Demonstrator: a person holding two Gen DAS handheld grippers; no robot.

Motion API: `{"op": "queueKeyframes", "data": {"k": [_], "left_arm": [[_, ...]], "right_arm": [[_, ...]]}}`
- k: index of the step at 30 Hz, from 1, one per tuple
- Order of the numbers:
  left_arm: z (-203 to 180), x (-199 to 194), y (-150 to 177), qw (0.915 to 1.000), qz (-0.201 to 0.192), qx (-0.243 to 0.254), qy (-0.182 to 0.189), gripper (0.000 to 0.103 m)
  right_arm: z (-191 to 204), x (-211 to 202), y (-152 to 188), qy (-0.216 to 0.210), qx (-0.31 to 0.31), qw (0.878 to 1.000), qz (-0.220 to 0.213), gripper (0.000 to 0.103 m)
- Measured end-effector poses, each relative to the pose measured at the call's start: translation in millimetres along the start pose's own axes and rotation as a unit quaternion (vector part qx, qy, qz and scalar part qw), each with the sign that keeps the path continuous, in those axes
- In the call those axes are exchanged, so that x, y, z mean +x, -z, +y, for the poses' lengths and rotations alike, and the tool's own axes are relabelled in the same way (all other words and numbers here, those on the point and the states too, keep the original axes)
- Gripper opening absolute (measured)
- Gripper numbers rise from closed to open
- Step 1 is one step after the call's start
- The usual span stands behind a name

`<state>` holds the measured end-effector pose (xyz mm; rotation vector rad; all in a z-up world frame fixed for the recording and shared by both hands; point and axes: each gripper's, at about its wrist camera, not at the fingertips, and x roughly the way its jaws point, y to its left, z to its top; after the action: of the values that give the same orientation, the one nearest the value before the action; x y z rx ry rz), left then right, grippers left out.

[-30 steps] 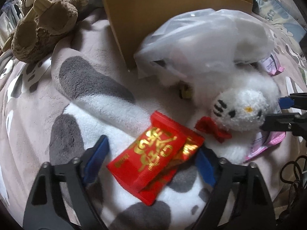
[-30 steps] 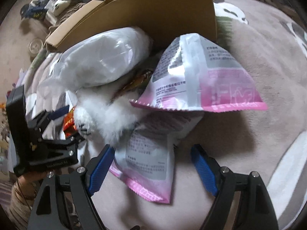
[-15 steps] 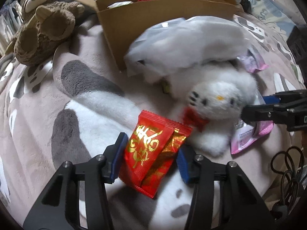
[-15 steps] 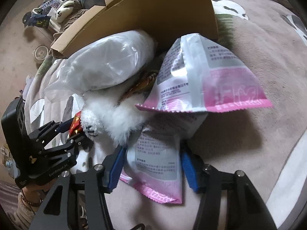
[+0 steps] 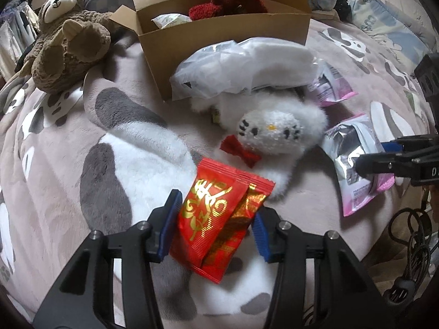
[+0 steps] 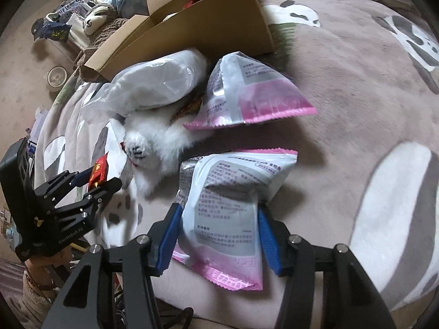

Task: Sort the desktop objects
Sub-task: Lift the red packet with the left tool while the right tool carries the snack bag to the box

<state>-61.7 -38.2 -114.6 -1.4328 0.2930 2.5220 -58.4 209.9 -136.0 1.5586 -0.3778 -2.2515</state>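
Lifted now, red packet [image 5: 219, 219] and pink pouch [image 6: 227, 219] sit pinched between each gripper's closed fingers [image 5: 167, 227]

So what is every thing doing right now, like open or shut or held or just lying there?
left gripper: shut on the red snack packet.
red snack packet: held, lifted.
right gripper: shut on the pink snack bag.
pink snack bag: held, crumpled.
second pink snack bag: lying against the box.
cardboard box: open, toys inside.
white cat plush: lying down.
brown plush: lying beside the box.
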Motion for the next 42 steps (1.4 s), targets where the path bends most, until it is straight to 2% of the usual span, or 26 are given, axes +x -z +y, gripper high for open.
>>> {"op": "queueKeyframes", "data": {"k": [1,3,12,20,30,42], "left_arm": [[-12.6,-4.6,10.8,1.0,-0.001,0.001,-0.001,0.046],[-23.1,-5.3,10.1,1.0,-0.001,0.003,-0.005,0.046],[-30.8,-26.4,12.8,0.9999,-0.004,-0.003,-0.009,0.047],[-39.8,-39.2,3.0,0.9998,-0.015,-0.007,-0.011,0.047],[-56.0,-58.2,-23.4,0.999,-0.043,0.008,-0.01,0.047],[-57.5,-64.7,-60.5,0.9974,-0.065,0.023,-0.02,0.047]], "right_arm": [[0.2,-2.2,2.4,0.0,-0.001,1.0,0.0,0.055],[-0.2,-7.8,8.6,-0.002,-0.002,1.0,-0.002,0.055],[2.4,-27.3,27.8,-0.011,-0.019,1.0,-0.009,0.055],[12.9,-43.3,31.4,-0.015,-0.038,0.999,-0.021,0.055],[36.6,-56.9,13.2,-0.018,-0.072,0.997,-0.036,0.055],[57.6,-75.1,-26.0,-0.022,-0.114,0.992,-0.058,0.055]]}}
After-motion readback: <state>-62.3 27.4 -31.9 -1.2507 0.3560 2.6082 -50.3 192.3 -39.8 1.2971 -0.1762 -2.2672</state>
